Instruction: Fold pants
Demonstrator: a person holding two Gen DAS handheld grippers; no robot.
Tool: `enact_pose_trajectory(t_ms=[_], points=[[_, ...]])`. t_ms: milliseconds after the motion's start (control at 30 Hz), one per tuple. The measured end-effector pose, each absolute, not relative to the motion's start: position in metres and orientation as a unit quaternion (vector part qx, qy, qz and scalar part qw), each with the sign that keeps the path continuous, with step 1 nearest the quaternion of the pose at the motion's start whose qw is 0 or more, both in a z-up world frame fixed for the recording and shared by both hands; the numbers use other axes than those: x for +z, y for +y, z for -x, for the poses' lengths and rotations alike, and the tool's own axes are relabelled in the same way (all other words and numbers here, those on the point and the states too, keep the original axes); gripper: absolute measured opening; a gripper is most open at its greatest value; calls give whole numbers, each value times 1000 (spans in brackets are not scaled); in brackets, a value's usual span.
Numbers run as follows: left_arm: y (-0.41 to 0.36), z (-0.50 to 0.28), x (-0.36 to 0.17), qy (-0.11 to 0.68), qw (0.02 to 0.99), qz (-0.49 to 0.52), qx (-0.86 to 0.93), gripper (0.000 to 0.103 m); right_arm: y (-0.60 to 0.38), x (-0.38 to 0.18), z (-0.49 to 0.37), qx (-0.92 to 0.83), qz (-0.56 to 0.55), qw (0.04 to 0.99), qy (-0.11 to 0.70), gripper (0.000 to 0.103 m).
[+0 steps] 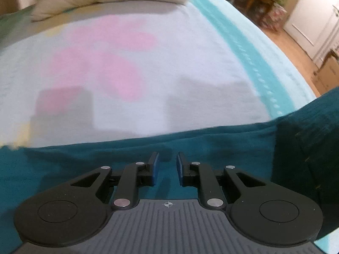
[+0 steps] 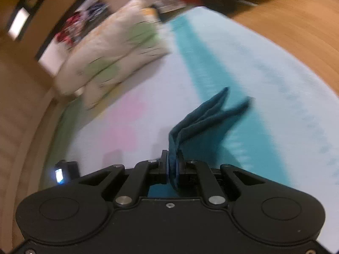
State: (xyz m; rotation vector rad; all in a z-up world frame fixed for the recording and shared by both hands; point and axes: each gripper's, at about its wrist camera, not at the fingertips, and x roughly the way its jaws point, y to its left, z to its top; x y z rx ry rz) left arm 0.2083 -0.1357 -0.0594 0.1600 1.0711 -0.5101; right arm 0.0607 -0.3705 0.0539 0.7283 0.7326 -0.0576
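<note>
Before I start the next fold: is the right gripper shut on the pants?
Shut. The right gripper pinches doubled layers of the teal pants between its pads, with fabric rising out beyond them.

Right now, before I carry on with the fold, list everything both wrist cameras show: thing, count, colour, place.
pants: one, dark teal, spread across the near part of the bed under the left gripper; a bunched part is pinched and lifted by the right gripper
bedspread: one, white with pink patches and a turquoise stripe, covering the bed
pillows: at least two, cream with green patches, stacked at the far end of the bed; blurred
floor: wood, brown, beyond the bed's edge
small device: one, black with a lit blue-white screen, at the left in the right wrist view; what it is I cannot tell
left gripper: black, blue pads, open, low over the pants
right gripper: black, shut on the pants
</note>
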Motion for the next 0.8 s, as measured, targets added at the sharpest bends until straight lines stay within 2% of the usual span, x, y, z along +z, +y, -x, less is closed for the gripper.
enact_pose_trajectory(t_ms=[233,367,467,600,667,700,733,800], points=[[8,-205,-45,508,846,-31,-159,18,-242,48,-133,83,-320,866,374,14],[82,-190,-51,515,851,-13,-100,18,-162,6,-170,123,-282,858,411,14],[117,-181,-58,530,844,7,-78,18,-107,-41,-190,150,-252,842,453,17],[138,-173,-58,536,841,28,-72,18,-88,-65,-191,169,-251,833,463,22],[139,-170,-55,531,843,29,-79,18,-100,-61,-185,172,-268,836,447,39],[137,-171,-53,528,845,28,-81,18,-111,-56,-179,164,-275,843,433,53],[136,-168,-51,525,847,26,-86,18,-119,-52,-176,148,-277,850,422,57],[129,-167,-51,521,847,25,-106,18,-143,-47,-171,98,-278,863,410,57]])
